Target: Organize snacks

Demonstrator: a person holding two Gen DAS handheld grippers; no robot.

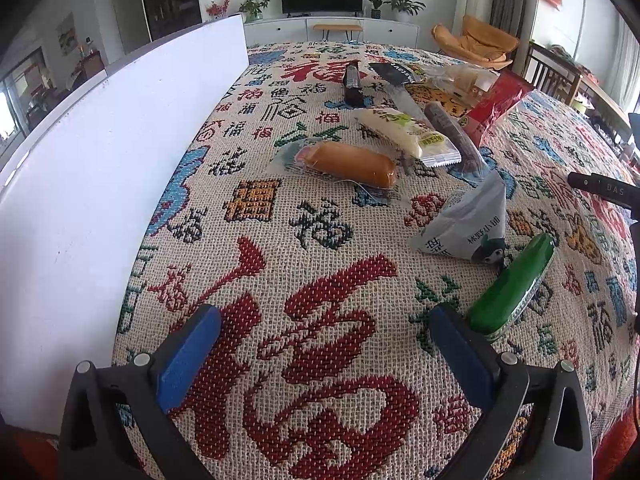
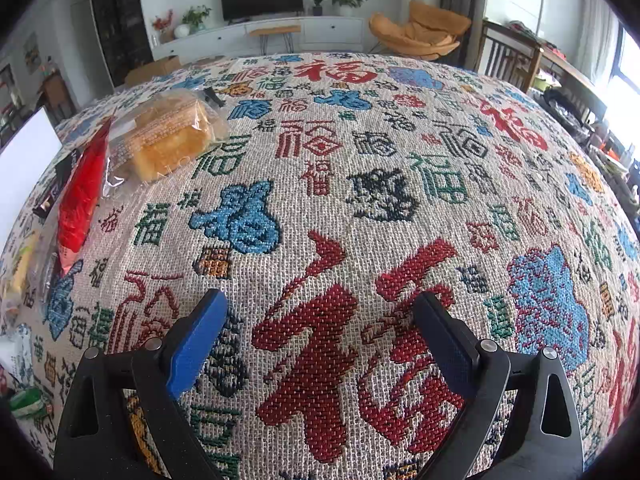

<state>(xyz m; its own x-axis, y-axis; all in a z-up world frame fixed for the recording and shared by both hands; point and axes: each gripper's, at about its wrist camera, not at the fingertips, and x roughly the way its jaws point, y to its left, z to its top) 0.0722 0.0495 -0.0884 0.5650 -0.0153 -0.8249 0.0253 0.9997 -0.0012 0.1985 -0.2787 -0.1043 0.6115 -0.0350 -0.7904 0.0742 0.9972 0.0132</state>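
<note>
My left gripper (image 1: 324,312) is open and empty, low over the patterned tablecloth (image 1: 280,248). Ahead of it lie several snacks: a wrapped bread roll (image 1: 352,162), a white and green packet (image 1: 408,132), a grey triangular pack (image 1: 468,224), a green tube (image 1: 512,284) by the right finger, a brown sausage stick (image 1: 452,132), a dark bar (image 1: 353,82) and a red bag (image 1: 496,104). My right gripper (image 2: 320,300) is open and empty over bare cloth. In its view a wrapped cake (image 2: 168,140) and the red bag (image 2: 82,196) lie far left.
A white box wall (image 1: 120,160) runs along the left of the table. The other gripper's black body (image 1: 600,190) shows at the right edge. A wooden chair (image 2: 508,60) stands behind the table, with a TV cabinet (image 1: 332,28) beyond.
</note>
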